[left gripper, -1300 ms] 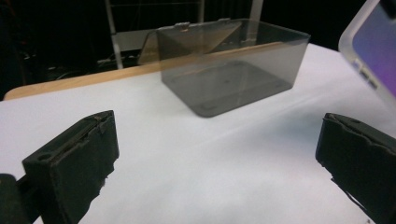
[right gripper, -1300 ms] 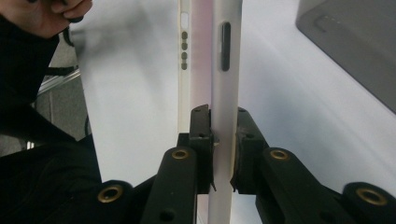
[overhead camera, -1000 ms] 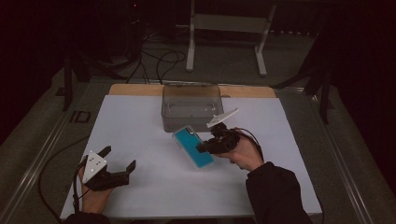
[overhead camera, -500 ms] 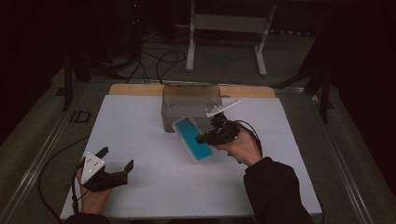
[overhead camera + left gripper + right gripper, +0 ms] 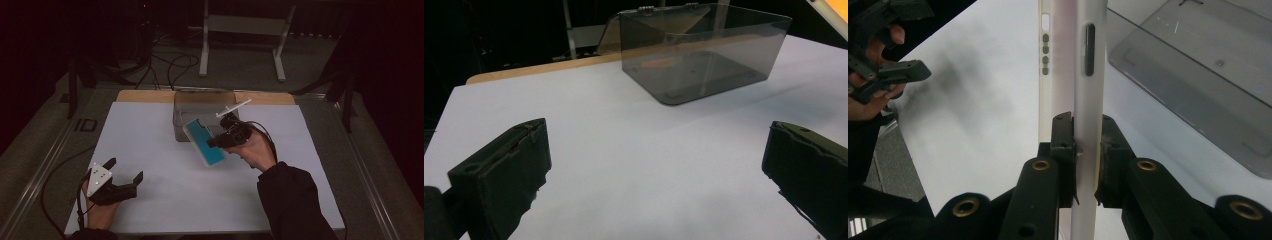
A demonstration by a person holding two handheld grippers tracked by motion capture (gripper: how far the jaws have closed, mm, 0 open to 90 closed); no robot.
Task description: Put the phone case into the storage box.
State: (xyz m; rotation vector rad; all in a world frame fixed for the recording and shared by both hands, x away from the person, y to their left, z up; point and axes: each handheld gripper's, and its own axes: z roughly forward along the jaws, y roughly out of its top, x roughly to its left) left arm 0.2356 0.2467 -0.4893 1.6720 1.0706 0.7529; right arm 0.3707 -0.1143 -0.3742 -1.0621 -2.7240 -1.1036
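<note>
Phone [image 5: 204, 141], teal-faced, hangs tilted above the white table [image 5: 150, 130], just in front of the clear box [image 5: 200, 102]. At left, the left gripper [image 5: 125, 170] rests low, jaws wide and empty. At right, the right gripper [image 5: 215, 141], hand raised, clamps the phone's edge.

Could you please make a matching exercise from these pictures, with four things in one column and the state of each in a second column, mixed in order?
Things:
1. right gripper
2. left gripper
3. teal phone
4. clear box

States:
A. jaws wide apart, nothing between them
B. stands on the white sheet, near the far edge
C. jaws clamped on a thin edge
D. held tilted above the table

Pairs: 1-C, 2-A, 3-D, 4-B
</note>
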